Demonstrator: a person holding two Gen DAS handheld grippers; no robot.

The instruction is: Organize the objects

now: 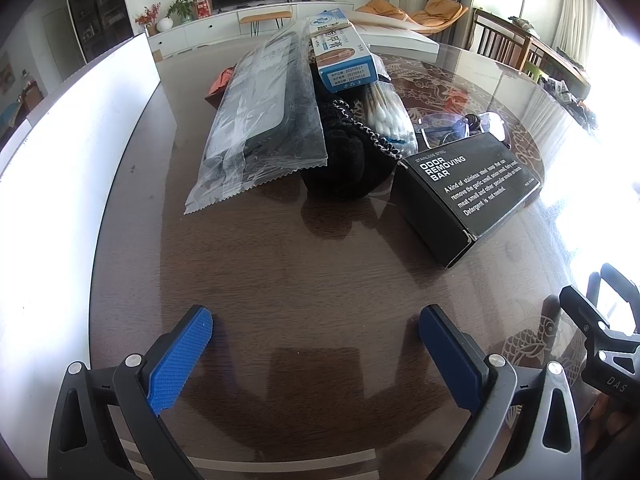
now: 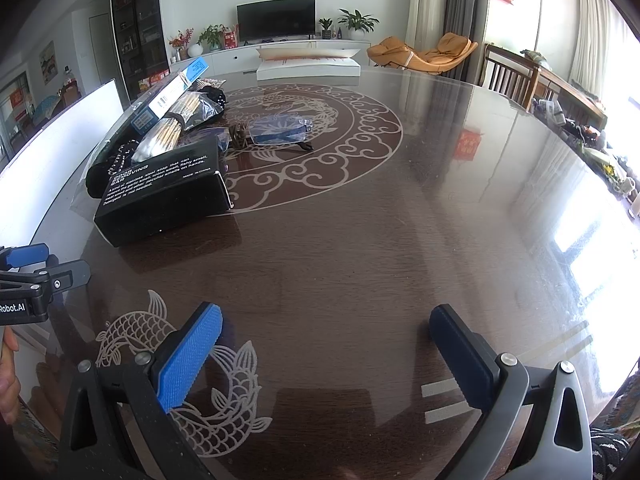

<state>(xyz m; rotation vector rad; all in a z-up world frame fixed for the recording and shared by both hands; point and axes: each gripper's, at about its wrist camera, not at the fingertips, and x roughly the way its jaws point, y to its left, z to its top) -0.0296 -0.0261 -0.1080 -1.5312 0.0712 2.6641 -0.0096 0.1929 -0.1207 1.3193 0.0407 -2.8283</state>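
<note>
A pile of objects lies on the dark glass-topped table point(image 1: 280, 280). A clear plastic packet point(image 1: 260, 120) leans over a black pouch with a chain point(image 1: 348, 160). A blue and white toothpaste box point(image 1: 340, 56) rests on top, beside a bundle of cotton swabs point(image 1: 388, 116). A black "Odor Removing Bar" box point(image 1: 464, 196) lies at the right, also in the right wrist view point(image 2: 160, 196). Glasses point(image 2: 280, 132) lie behind it. My left gripper point(image 1: 316, 340) is open and empty, short of the pile. My right gripper point(image 2: 326, 340) is open and empty over bare table.
A white open box wall point(image 1: 80, 160) stands along the table's left edge. A flat white box point(image 2: 308, 62) lies at the far edge. Wooden chairs point(image 2: 512, 76) stand at the far right. The right gripper's body point(image 1: 608, 336) shows beside my left gripper.
</note>
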